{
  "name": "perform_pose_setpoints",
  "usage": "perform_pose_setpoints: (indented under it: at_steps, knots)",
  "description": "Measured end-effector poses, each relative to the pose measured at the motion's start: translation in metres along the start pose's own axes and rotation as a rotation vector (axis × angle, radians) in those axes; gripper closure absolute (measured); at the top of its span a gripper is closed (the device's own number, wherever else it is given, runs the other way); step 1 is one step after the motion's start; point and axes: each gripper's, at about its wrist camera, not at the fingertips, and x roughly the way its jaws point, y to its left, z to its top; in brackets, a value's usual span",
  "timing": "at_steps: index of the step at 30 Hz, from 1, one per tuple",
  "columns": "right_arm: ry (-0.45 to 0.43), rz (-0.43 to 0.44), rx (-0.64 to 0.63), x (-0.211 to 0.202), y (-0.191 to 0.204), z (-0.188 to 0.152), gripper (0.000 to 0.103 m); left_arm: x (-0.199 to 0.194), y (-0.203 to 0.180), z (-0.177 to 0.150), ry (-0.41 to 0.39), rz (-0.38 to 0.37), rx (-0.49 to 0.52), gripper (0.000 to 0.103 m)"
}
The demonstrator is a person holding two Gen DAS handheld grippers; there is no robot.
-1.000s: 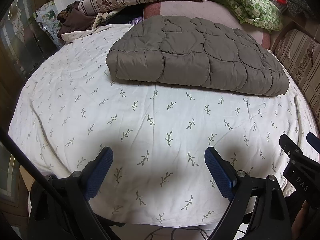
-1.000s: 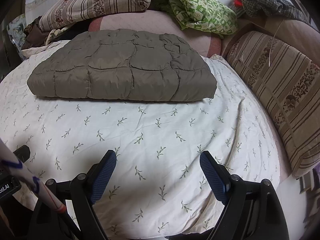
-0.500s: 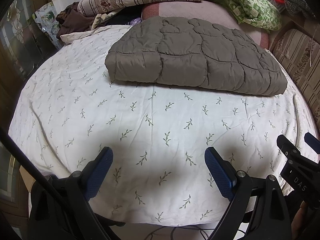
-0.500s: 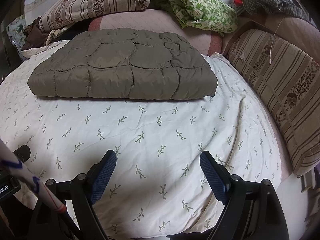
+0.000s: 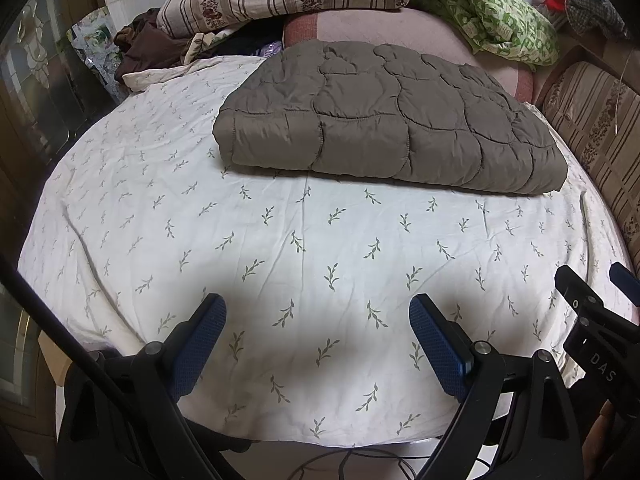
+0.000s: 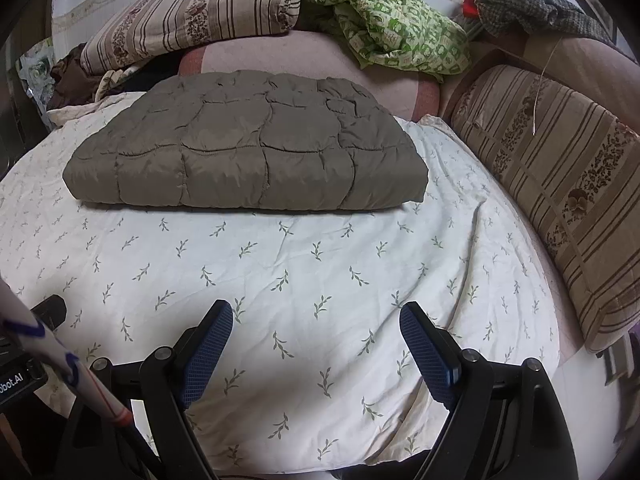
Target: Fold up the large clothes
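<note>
A grey-brown quilted garment (image 5: 384,120) lies folded into a thick rectangle at the far side of the bed; it also shows in the right wrist view (image 6: 248,148). My left gripper (image 5: 318,312) is open and empty, above the near part of the leaf-print sheet (image 5: 280,248), well short of the garment. My right gripper (image 6: 316,316) is open and empty, also near the bed's front edge. The right gripper's body shows at the right edge of the left wrist view (image 5: 596,320).
Striped pillows (image 6: 192,16), a green patterned blanket (image 6: 392,28) and dark clothes (image 5: 148,48) pile up at the head of the bed. A striped cushion (image 6: 560,184) lines the right side. A pink mattress (image 6: 304,56) lies behind the garment.
Both views have drifted slightly; the folded garment sits marginally higher in the left view. Both grippers stay open and empty.
</note>
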Motion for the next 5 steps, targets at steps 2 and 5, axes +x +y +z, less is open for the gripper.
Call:
perform_pose_setpoints:
  at_steps: [2, 5]
  knots:
    - [-0.001, 0.002, -0.001, -0.0008, 0.0008, -0.0005, 0.014, -0.0025, 0.0001, -0.0012, -0.007, -0.003, 0.002, 0.011]
    - [0.006, 0.004, -0.004, -0.0001, 0.002, -0.002, 0.013, -0.0047, -0.0002, -0.0017, -0.013, 0.001, 0.001, 0.011]
